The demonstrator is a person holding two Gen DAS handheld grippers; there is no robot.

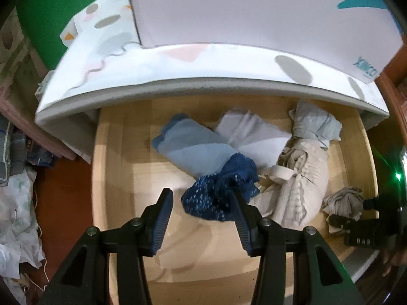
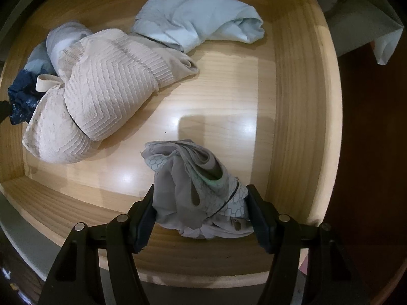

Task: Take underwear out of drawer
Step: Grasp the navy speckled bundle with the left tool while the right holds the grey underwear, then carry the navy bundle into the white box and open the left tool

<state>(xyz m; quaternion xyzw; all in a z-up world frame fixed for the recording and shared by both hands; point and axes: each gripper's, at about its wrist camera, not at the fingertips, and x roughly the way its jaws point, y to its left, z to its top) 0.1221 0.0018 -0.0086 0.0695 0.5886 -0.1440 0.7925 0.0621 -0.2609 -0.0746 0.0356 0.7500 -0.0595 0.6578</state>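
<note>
An open wooden drawer (image 1: pixel 119 152) holds several pieces of underwear. In the left wrist view my left gripper (image 1: pixel 202 195) is open above the drawer, its right finger touching a dark blue lace piece (image 1: pixel 218 193). A light blue folded piece (image 1: pixel 188 147), a white one (image 1: pixel 251 137), a beige knitted one (image 1: pixel 302 190) and a pale grey-blue one (image 1: pixel 315 124) lie behind. In the right wrist view my right gripper (image 2: pixel 201 195) has its fingers on both sides of a grey patterned piece (image 2: pixel 195 188) at the drawer's front (image 2: pixel 178 261). It also shows in the left wrist view (image 1: pixel 343 200).
A mattress with a patterned sheet (image 1: pixel 203 76) overhangs the drawer's back, with a white box (image 1: pixel 254 12) on it. Crumpled bags and cloth (image 1: pixel 17 203) lie on the red floor at the left. In the right wrist view the beige piece (image 2: pixel 106 96) and pale blue piece (image 2: pixel 198 15) lie behind.
</note>
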